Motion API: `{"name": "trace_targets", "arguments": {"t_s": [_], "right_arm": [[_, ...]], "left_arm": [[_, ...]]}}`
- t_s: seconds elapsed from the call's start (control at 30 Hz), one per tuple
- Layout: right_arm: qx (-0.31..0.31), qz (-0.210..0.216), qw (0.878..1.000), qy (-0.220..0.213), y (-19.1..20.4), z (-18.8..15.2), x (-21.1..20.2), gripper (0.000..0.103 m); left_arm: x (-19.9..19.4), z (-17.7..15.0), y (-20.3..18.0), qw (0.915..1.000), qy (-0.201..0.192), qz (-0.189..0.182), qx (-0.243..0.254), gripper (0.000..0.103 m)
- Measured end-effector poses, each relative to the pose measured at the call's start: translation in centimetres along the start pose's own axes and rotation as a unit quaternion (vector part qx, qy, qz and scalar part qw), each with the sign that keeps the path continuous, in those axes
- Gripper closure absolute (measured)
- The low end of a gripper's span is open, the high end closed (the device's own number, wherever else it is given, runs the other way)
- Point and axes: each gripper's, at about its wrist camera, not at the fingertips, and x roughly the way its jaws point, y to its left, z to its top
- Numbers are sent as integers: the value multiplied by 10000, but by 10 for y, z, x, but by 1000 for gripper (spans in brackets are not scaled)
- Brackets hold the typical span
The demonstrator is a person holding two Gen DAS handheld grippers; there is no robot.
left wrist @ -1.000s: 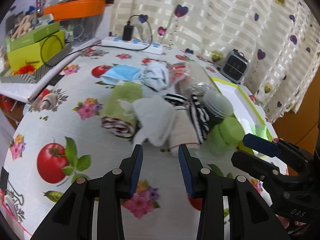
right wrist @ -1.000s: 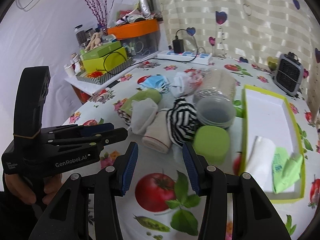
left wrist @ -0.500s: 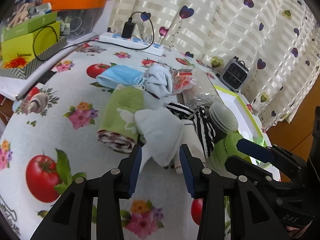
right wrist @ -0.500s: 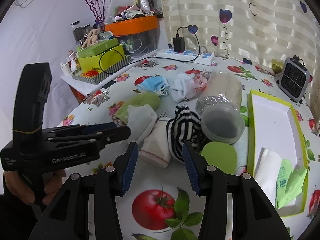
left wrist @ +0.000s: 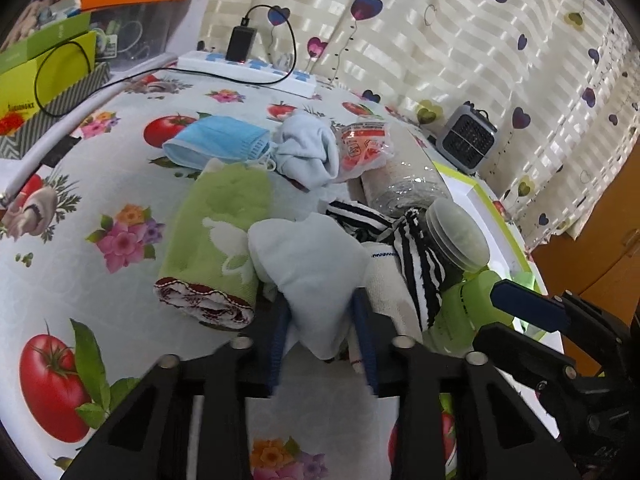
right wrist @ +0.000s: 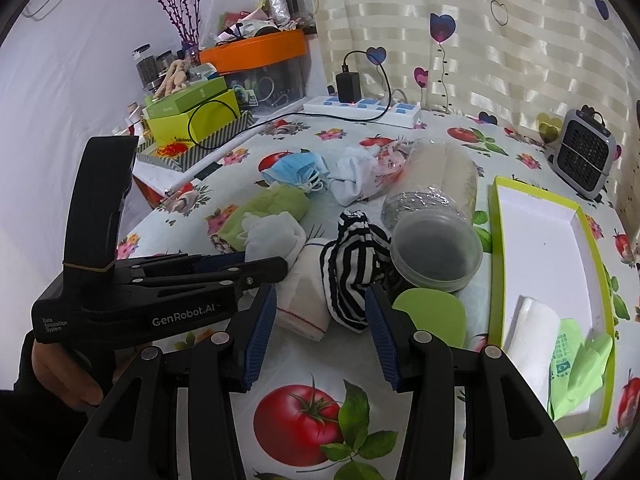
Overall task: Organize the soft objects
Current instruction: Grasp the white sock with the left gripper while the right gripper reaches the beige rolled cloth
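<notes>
My left gripper (left wrist: pixel 322 332) has its jaws closing on a white sock (left wrist: pixel 308 264), and both blue pads touch the sock's lower end. The sock lies on a heap beside a rolled green towel (left wrist: pixel 220 232), a cream cloth (left wrist: pixel 388 288) and a black-and-white striped sock (left wrist: pixel 416 256). In the right wrist view my right gripper (right wrist: pixel 320 320) stands open above the striped sock (right wrist: pixel 352 272) and the cream cloth (right wrist: pixel 304 304), gripping nothing. A hand holds the left gripper (right wrist: pixel 260 262) at the left of that view.
A blue face mask (left wrist: pixel 216 140) and a pale blue sock (left wrist: pixel 308 152) lie farther back. A clear jar (right wrist: pixel 436 252) lies on its side above a green lid (right wrist: pixel 432 312). A green-rimmed white box (right wrist: pixel 540 248) holding tissue stands at the right. A power strip (right wrist: pixel 360 106) and stacked boxes line the back.
The left gripper moved forward and down to the heap, and its jaws narrowed around the white sock. The right gripper stayed open and barely shifted.
</notes>
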Motion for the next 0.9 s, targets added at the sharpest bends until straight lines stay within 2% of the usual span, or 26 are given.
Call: {"name": "trace_targets", "arguments": {"t_s": [0.1, 0.4, 0.57, 0.8, 0.9], "right_arm": [[2, 81, 10000, 24, 1, 0, 2, 56], [-155, 271, 9990, 334, 18, -7, 18, 56], [-106, 146, 9979, 628, 20, -12, 32, 56], [101, -45, 9959, 896, 18, -11, 48, 56], [106, -140, 9958, 902, 20, -9, 52, 56]], "left_arm": [[-2, -3, 3, 10000, -20, -37, -6, 85], [-32, -20, 16, 9997, -211, 84, -134, 86], [-46, -30, 24, 9995, -223, 96, -195, 86], [-45, -38, 27, 9998, -95, 77, -160, 85], [-44, -37, 28, 9997, -80, 147, -161, 80]]}}
